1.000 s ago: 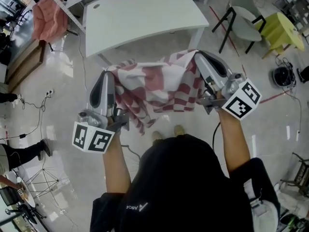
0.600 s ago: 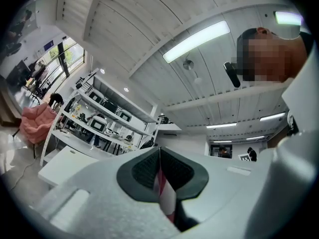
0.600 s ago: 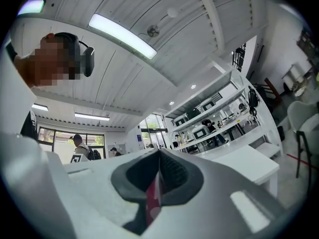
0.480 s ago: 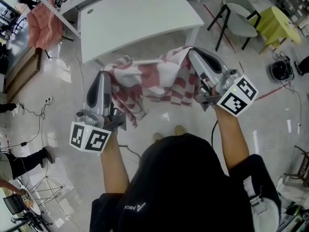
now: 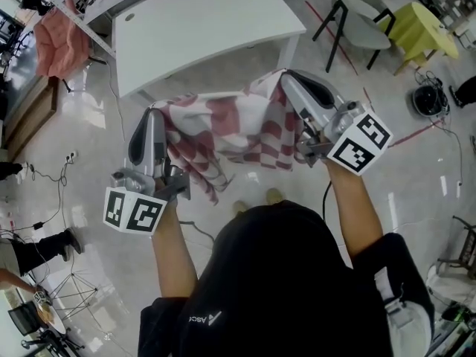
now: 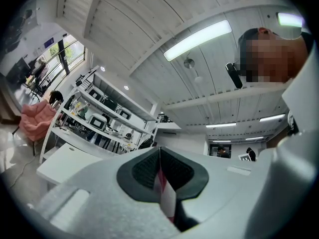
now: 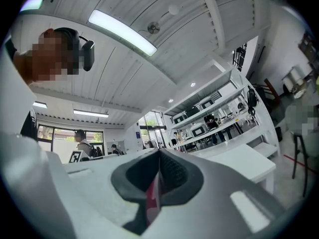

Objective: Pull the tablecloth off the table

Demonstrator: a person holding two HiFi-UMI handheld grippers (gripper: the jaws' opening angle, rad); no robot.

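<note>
Tablecloth, the red-and-white checked one, is already clear of the tabletop and hangs bunched in the air over the floor, at about 6 o'clock from the bare white surface. I have it by two edges. The left hand-held gripper sits at its 9 o'clock and the right hand-held gripper at its 2 o'clock. Each gripper view shows the dark pads pressed together on a thin strip of checked fabric, so both pinches look sound. To finish well, I judge I should keep both pinches tight and the two hands level. I should also carry the bundle away from the tabletop's near edge so the loose tail drooping toward 7 o'clock neither snags a leg nor trails on the floor. Against the frame from a second ago, little has changed in the cloth itself: same bunch, same two holds. The tabletop and the grey chair have slid toward 10 o'clock in the head view, and both grippers sit slightly further left.
</note>
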